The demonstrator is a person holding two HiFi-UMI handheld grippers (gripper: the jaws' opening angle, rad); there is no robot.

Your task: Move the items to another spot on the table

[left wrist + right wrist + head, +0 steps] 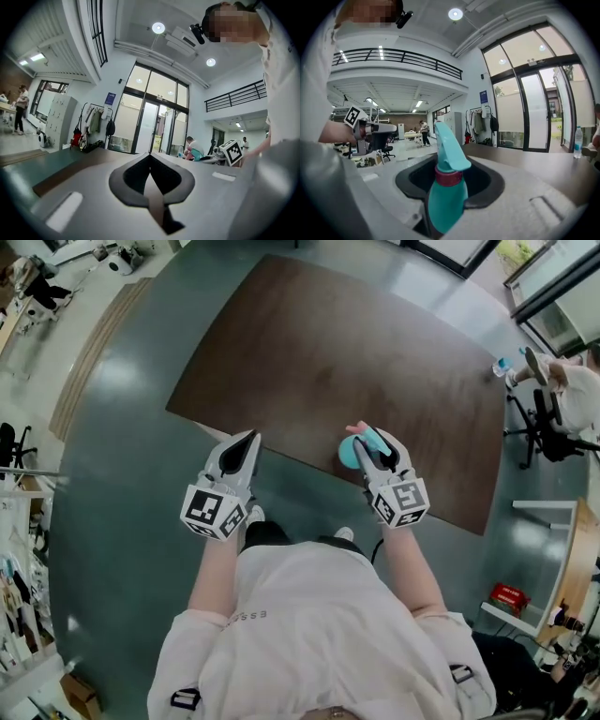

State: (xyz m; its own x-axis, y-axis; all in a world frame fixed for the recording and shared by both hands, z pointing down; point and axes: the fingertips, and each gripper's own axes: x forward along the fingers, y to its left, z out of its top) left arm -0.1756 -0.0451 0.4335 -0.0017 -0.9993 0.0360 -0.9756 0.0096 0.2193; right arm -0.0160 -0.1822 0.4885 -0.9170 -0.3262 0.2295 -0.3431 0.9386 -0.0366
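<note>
My right gripper (373,454) is shut on a teal spray bottle (348,452) with a red collar, holding it above the near edge of the brown table (356,343). In the right gripper view the bottle (446,197) stands upright between the jaws of the right gripper (451,180), its nozzle pointing away. My left gripper (247,441) hovers level at the table's near edge, to the left of the right one. In the left gripper view the dark pads of the left gripper (150,155) meet with nothing between them. No other item shows on the tabletop.
A person sits on an office chair (553,418) past the table's right end, with a water bottle (502,365) near the table corner. A red box (509,597) lies on a shelf at the lower right. A coat rack (93,126) stands by the glass doors.
</note>
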